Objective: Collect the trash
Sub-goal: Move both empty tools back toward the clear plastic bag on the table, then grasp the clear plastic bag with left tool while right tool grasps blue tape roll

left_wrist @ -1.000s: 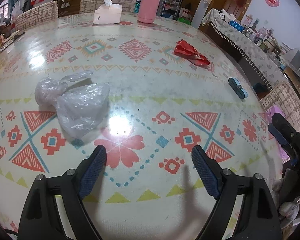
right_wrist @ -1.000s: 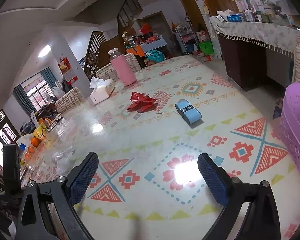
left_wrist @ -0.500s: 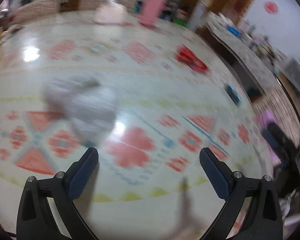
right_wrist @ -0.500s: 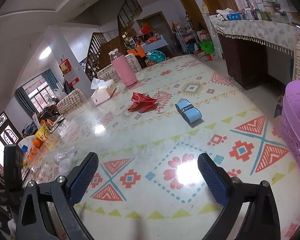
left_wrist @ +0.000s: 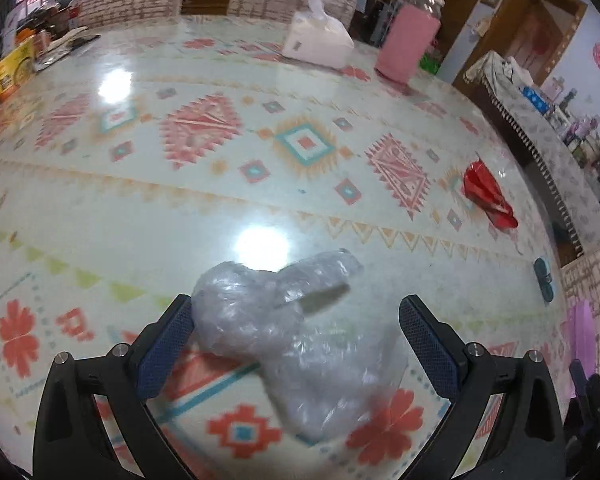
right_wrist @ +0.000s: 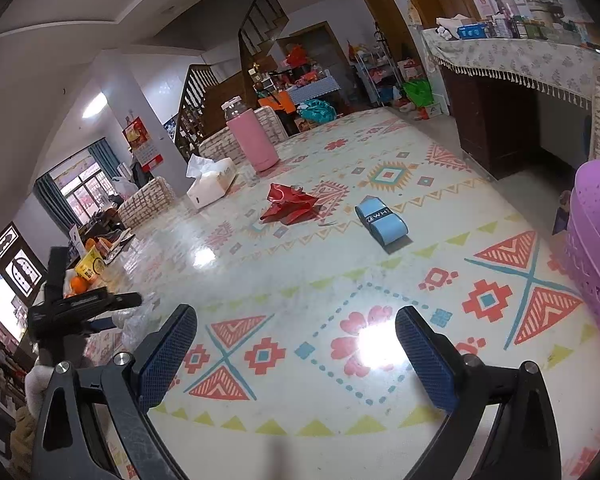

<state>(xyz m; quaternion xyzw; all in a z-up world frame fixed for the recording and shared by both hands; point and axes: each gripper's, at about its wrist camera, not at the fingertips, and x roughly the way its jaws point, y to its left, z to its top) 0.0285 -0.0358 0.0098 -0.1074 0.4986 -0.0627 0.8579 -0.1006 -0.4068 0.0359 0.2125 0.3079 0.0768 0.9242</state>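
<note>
A crumpled clear plastic bag [left_wrist: 300, 340] lies on the patterned table, between the open fingers of my left gripper [left_wrist: 296, 344]; its left lobe is against the left finger [left_wrist: 164, 344]. The bag and left gripper also show in the right wrist view [right_wrist: 136, 320]. A red crumpled wrapper [left_wrist: 486, 196] [right_wrist: 290, 206] and a blue roll [left_wrist: 544, 276] [right_wrist: 382, 224] lie farther right. My right gripper [right_wrist: 296, 348] is open and empty above the table. A purple basket [right_wrist: 596, 248] stands at the right edge.
A white tissue box [left_wrist: 318, 38] [right_wrist: 210, 184] and a pink bottle [left_wrist: 410, 42] [right_wrist: 250, 140] stand at the table's far side. Oranges and a yellow box [left_wrist: 14, 68] sit at the far left. Chairs ring the table; a cabinet stands right.
My left gripper has moved left and forward, so the plastic bag now lies between its open fingers. The right gripper has barely moved.
</note>
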